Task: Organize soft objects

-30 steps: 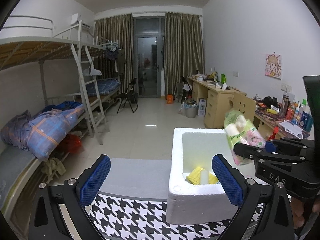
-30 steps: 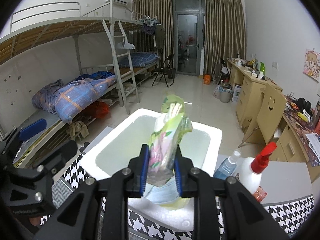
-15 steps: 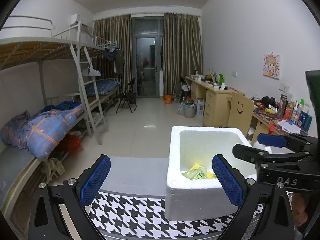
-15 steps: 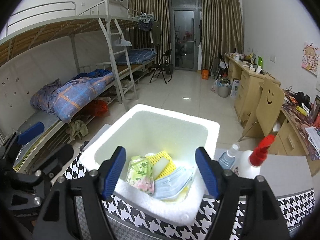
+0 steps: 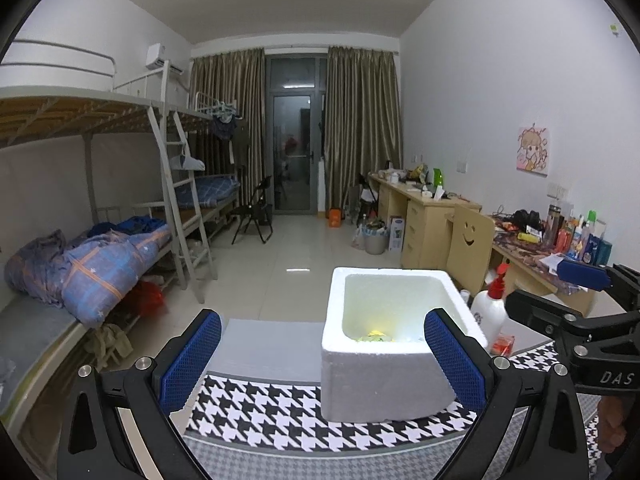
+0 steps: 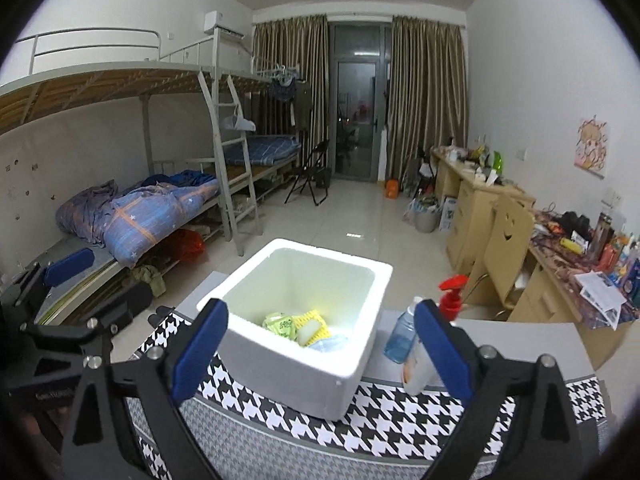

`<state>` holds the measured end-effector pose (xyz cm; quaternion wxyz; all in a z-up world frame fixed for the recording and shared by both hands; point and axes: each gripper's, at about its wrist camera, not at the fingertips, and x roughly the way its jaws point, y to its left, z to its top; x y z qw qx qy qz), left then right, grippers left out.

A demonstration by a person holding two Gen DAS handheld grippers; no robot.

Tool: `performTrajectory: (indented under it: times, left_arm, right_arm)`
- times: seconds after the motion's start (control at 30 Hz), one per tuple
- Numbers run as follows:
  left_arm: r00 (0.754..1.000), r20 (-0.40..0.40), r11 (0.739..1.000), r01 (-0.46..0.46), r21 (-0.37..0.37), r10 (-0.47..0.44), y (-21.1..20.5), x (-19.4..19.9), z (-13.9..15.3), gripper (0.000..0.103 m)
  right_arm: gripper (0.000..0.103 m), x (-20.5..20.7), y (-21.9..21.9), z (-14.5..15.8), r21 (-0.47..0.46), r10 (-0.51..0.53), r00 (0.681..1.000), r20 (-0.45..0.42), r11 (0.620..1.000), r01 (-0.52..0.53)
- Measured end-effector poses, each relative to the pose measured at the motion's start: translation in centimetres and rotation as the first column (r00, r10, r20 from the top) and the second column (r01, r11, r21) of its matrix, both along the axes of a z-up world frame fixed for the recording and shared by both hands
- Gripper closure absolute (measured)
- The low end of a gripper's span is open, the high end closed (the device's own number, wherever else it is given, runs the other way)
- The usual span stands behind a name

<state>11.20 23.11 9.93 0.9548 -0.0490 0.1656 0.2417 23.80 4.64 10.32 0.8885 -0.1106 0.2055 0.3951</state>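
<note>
Both grippers stand with jaws spread wide, holding nothing: left gripper, right gripper. The foam box sits on the houndstooth cloth. Only the right view shows its contents clearly: green packet, yellow sponge, face mask. The left view shows just slivers.

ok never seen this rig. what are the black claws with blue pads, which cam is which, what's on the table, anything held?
No robot here: a person holds one two-finger gripper in each hand, with a fisheye camera looking forward along its fingers. The left wrist view shows the left gripper; the right wrist view shows the right gripper. Both are open and hold nothing. On the houndstooth tablecloth stands a white foam box holding a green packet, a yellow sponge and a blue face mask. Beside it stand a red-trigger spray bottle and a small blue bottle.
</note>
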Motion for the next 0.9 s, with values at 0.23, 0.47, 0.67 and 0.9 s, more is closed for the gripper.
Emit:
performTrajectory:
  times: [0.23,0.47,0.67,0.9]
  left_arm:
    - [0.999,0.031,1.0,0.016,0.025,-0.017,-2.5,-3.5,0.9,0.001]
    - [0.996,0.067,0.997,0.054,0.061,-0.058,-5.6,-6.8,1.4,0.001]
    - [0.993,0.087,0.994,0.073,0.078,-0.08,-7.7,-8.4,1.1,0.001]
    - [0.989,0.117,0.994,0.079,0.076,-0.088,-9.3,-10.3,0.1,0.001]
  right_arm:
    - [0.006,-3.8,-3.5,1.0,0.036,-0.002,0.999,0.033,0.999,0.001]
    - [0.006,-7.1,-6.9,1.3,0.069,-0.005,0.998,0.061,0.998,0.0]
    - [0.005,-8.7,-9.2,0.7,0.108,0.004,0.998,0.066,0.994,-0.011]
    - [0.001,-11.0,-11.1,-0.6,0.119,-0.018,0.992,0.124,0.993,0.003]
